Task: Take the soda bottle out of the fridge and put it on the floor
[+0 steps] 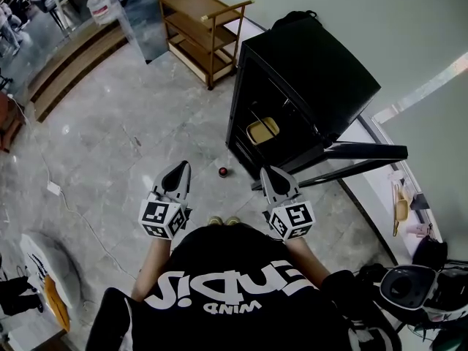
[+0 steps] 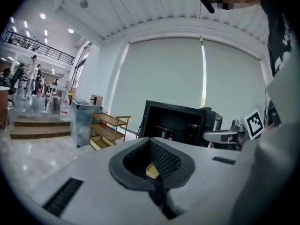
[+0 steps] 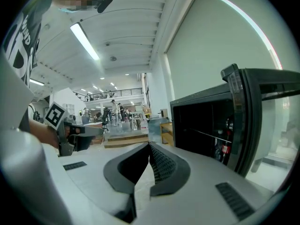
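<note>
We are looking down on the soda bottle [image 1: 223, 171], which is standing upright on the floor [image 1: 131, 137], long axis vertical and red cap pointing up, just in front of the open fridge [image 1: 307, 72]. It is sitting between our left claw [image 1: 175, 175] and right claw [image 1: 274, 178], touching neither. Both claws are closed and holding nothing.

Left gripper [image 1: 178, 169] and right gripper [image 1: 270, 172] side by side, near level; jaws of both together, empty
</note>
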